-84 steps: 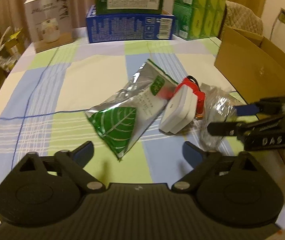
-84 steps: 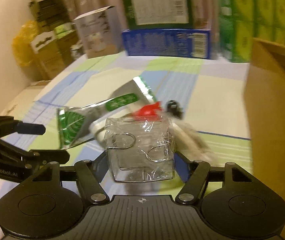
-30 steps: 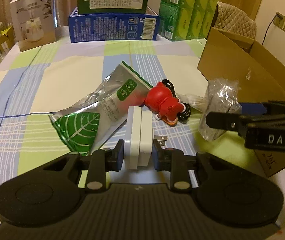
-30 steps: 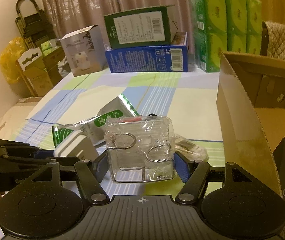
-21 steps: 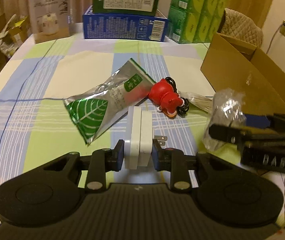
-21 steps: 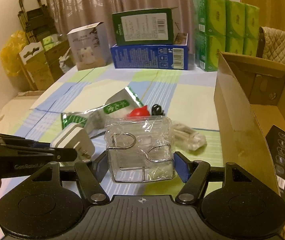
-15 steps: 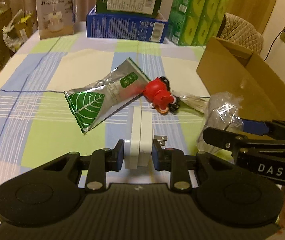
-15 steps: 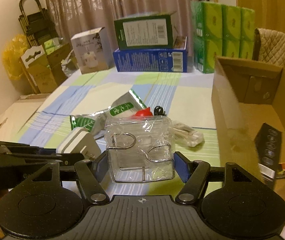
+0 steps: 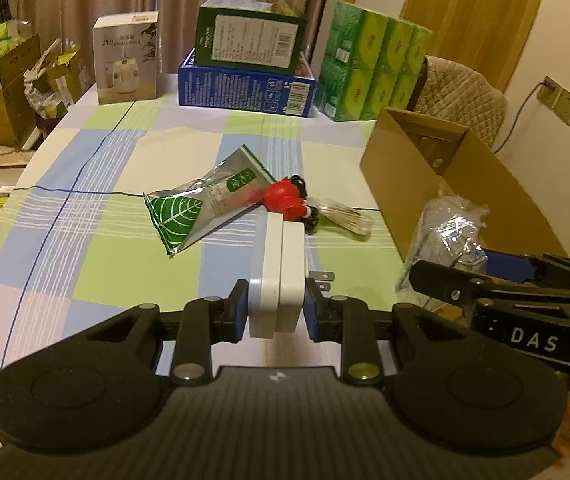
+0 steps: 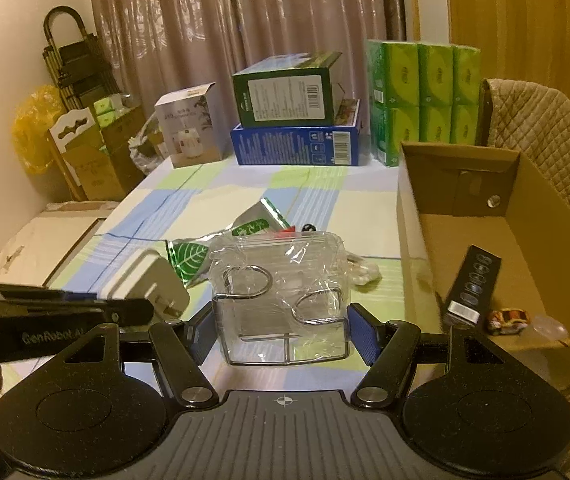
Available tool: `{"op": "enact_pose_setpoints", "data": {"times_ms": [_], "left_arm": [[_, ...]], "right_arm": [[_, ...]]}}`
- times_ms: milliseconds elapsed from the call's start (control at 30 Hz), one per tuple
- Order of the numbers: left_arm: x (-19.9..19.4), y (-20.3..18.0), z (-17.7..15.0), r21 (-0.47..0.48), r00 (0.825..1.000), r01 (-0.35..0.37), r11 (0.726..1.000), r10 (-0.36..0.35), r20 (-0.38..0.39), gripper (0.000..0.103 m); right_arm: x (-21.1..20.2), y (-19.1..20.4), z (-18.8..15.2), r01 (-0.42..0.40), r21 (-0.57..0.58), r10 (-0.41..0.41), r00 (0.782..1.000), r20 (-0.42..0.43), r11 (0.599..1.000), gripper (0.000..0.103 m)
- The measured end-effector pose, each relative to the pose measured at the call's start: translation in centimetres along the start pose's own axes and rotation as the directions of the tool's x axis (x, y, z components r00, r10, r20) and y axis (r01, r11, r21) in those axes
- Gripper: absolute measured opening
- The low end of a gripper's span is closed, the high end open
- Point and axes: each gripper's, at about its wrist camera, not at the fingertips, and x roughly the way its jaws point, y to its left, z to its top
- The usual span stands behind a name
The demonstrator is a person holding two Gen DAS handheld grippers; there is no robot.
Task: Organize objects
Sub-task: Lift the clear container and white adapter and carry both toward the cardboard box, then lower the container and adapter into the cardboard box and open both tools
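Observation:
My left gripper (image 9: 276, 312) is shut on a white plug adapter (image 9: 278, 276), lifted above the checked tablecloth (image 9: 85, 240); the adapter (image 10: 149, 280) also shows at the left of the right wrist view. My right gripper (image 10: 283, 336) is shut on a wire rack wrapped in clear plastic (image 10: 283, 300), seen again as the plastic-wrapped rack (image 9: 449, 236) at the right of the left wrist view. On the cloth lie a silver and green leaf pouch (image 9: 205, 204), a red figurine (image 9: 287, 200) and a small clear packet (image 9: 341, 218). An open cardboard box (image 10: 485, 240) stands to the right.
Inside the cardboard box lie a slim black carton (image 10: 473, 284) and a small toy car (image 10: 509, 320). At the table's far edge stand a white box (image 9: 127, 62), a green box on a blue one (image 9: 249, 76) and green tissue packs (image 9: 373, 68). A quilted chair (image 9: 461, 96) is behind.
Both grippers have risen and pulled back from the table with their loads still held. The items on the cloth look smaller and farther, and more of the box's inside shows.

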Motion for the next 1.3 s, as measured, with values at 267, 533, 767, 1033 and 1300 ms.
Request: {"op": "enact_pose_setpoints", "data": {"times_ms": [267,533,767,1033,1300], "left_arm": [[-3.3,-2.1,-0.1,0.052,0.999,0.028,0.998,-0.030,0.038,0.024],[-4.2,-4.9,0.9,0.098,0.996,0.075,0.992,-0.080,0.046,0.024],[-3.4,-8.2,1.4,0.127,0.989,0.136,0.983,-0.141,0.033,0.024],[-2.0,-11.9,1.7,0.165,0.980,0.196,0.967,-0.200,0.010,0.024],[-1.1,-14.8,1.8,0.206,0.973,0.230,0.951,-0.233,-0.010,0.024]], "right_arm": [[-3.3,-1.6,-0.6,0.037,0.021,-0.037,0.999,0.005,0.999,0.065],[-5.9,-4.3,-0.2,0.093,0.066,-0.095,0.995,0.027,0.994,0.065],[-7.8,-7.0,0.0,0.156,0.087,-0.160,0.986,0.044,0.984,0.065],[-9.2,-10.0,-0.2,0.203,0.126,-0.209,0.977,0.039,0.971,0.065],[-10.1,-12.4,-0.5,0.220,0.167,-0.230,0.972,0.043,0.961,0.065]]}}
